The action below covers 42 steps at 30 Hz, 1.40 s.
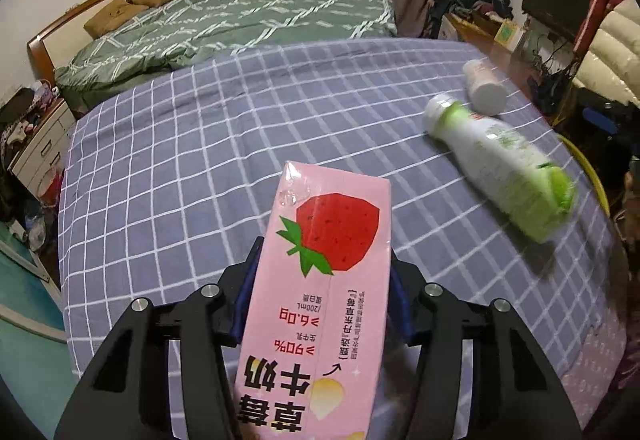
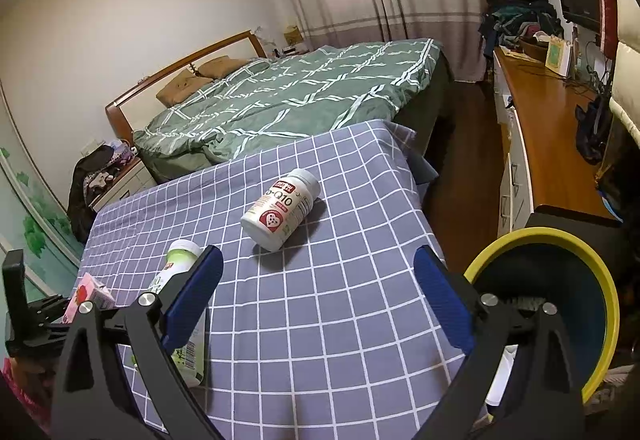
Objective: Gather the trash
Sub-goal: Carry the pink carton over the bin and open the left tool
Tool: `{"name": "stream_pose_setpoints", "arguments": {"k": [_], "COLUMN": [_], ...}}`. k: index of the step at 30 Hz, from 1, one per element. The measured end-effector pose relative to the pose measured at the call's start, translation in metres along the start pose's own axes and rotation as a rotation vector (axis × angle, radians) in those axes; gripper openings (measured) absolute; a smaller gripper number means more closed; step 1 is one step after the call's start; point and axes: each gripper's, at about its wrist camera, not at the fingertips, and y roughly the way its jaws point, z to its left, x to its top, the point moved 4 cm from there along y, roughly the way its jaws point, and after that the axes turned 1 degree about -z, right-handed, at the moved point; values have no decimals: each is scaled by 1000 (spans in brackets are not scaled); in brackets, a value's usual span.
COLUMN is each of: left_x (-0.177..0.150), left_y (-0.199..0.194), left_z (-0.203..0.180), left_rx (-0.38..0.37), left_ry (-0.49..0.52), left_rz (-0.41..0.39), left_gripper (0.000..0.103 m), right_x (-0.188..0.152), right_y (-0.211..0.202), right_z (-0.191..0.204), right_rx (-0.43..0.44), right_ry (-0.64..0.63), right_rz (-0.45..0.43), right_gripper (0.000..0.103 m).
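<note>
The left gripper (image 1: pixel 320 304) has its blue pads clamped on the two narrow sides of a pink strawberry milk carton (image 1: pixel 320 288), and the carton runs straight out between the fingers, its far end poking well past the tips over the blue checked tablecloth (image 1: pixel 200 167). The print on it reads upside down from this camera (strawberry picture out toward the far end). Ahead of those jaws and off to their right lies a green-and-white drink bottle (image 1: pixel 500 159) on its side, blurred here, and beyond it, just about touching its cap end, a white supplement bottle (image 1: pixel 484 87), also on its side.

Over on the right gripper (image 2: pixel 318 292), the jaws stand spread wide with nothing but tablecloth between them. The supplement bottle (image 2: pixel 280 209) lies ahead of the gap, nearer the left finger's line, well clear of both tips. The drink bottle (image 2: pixel 184 304) lies just outside the left finger, partly hidden behind it. Outside the right finger, off the table edge, sits a yellow-rimmed bin (image 2: pixel 560 304) with its mouth open toward the camera.
</note>
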Motion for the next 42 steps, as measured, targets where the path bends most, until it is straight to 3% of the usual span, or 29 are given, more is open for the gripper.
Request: {"name": "stream_pose_setpoints", "arguments": {"k": [11,18,21,27,34,42], "left_x": [15,34,42,62,86,98], "left_y": [-53,-66,-62,-44,-5,39], "left_z": [-94,-177,-214,-294,-392,-473], "left_rx": [-84,-142,-204,-294,-367,-440], "left_ry": [64,129,154,249,335,379], "left_rz": [-108,-168,-168,-141,-103,-59], "left_gripper": [53,53,53,53,53,53], "right_x": [12,-1,-15,-36,-48,-58], "right_y": [-35,-87,-106,-153,-186,-200], "right_z": [-22,-73,-104,-153,-191,-214], "right_rx": [-64,-181,-256,-323,-362,-381], "right_ry": [7,-6,17,82,128,163], "right_rz": [-48,-78,-86,-130,-160,-165], "right_gripper": [91,91,91,91,91,91]}}
